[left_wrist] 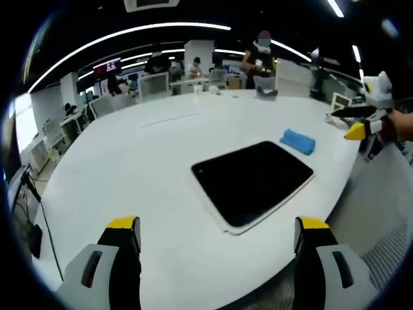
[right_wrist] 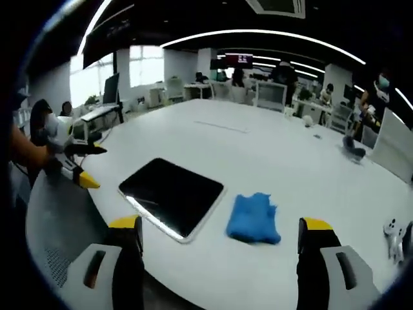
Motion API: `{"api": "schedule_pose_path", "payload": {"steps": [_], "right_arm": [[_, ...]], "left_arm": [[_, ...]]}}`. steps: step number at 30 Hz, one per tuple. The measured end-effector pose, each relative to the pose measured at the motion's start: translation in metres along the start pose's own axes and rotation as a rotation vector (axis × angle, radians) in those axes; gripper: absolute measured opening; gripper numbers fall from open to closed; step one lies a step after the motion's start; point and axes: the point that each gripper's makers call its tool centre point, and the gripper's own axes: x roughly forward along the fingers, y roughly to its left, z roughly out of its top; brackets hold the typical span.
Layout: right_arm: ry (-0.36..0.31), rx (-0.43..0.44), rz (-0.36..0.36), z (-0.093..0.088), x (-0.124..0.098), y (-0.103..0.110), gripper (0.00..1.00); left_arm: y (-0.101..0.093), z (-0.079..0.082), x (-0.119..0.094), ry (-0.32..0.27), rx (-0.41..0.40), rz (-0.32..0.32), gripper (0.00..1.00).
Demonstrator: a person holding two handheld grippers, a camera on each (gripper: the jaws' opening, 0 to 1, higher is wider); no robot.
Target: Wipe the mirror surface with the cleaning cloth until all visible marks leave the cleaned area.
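Observation:
A dark rectangular mirror (left_wrist: 253, 181) with a pale frame lies flat on the white table (left_wrist: 142, 168), ahead of my left gripper (left_wrist: 217, 240), which is open and holds nothing. A crumpled blue cloth (left_wrist: 298, 141) rests just beyond the mirror's far corner. In the right gripper view the same blue cloth (right_wrist: 253, 217) lies right of the mirror (right_wrist: 171, 194), just ahead of my open right gripper (right_wrist: 219, 240). The right gripper (left_wrist: 359, 121) shows at the right edge of the left gripper view, and the left gripper (right_wrist: 76, 164) at the left edge of the right gripper view; both hover off the table's edge.
The table's curved front edge (right_wrist: 213, 294) runs just before the jaws, with grey floor (left_wrist: 381, 213) beyond it. Small objects (right_wrist: 353, 149) lie on the table far off. Desks, monitors and people (left_wrist: 261, 58) stand in the background.

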Motion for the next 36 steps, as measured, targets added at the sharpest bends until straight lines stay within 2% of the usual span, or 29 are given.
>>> {"api": "schedule_pose_path", "payload": {"steps": [3, 6, 12, 17, 20, 24, 27, 29, 36], "right_arm": [[0.000, 0.008, -0.005, -0.004, 0.001, 0.008, 1.00], [-0.003, -0.052, -0.020, -0.003, 0.003, 0.008, 1.00], [-0.069, -0.029, -0.029, 0.014, 0.005, -0.004, 1.00], [-0.025, 0.037, -0.083, -0.005, 0.011, -0.023, 1.00], [-0.027, 0.056, -0.107, -0.006, 0.011, -0.030, 1.00], [-0.045, -0.015, -0.104, -0.001, 0.009, -0.020, 0.98], [-0.087, -0.049, -0.152, 0.008, 0.005, -0.027, 0.99], [-0.067, -0.017, -0.150, 0.004, 0.006, -0.029, 0.99], [-0.059, 0.008, -0.120, 0.001, 0.006, -0.023, 0.96]], "left_arm": [[0.001, -0.001, 0.000, 0.002, -0.002, 0.008, 1.00], [0.001, -0.002, -0.001, 0.005, 0.000, 0.009, 1.00], [-0.001, 0.000, 0.000, 0.000, 0.010, 0.000, 1.00], [-0.001, -0.002, 0.001, 0.008, 0.007, -0.001, 1.00], [-0.002, -0.002, 0.002, 0.012, 0.009, -0.002, 1.00], [-0.002, -0.002, 0.001, 0.010, 0.006, 0.000, 1.00], [-0.001, -0.002, 0.001, 0.012, 0.008, 0.000, 1.00], [-0.001, -0.001, 0.001, 0.005, 0.004, 0.003, 1.00], [0.001, 0.000, -0.001, -0.005, 0.001, 0.011, 1.00]]}}
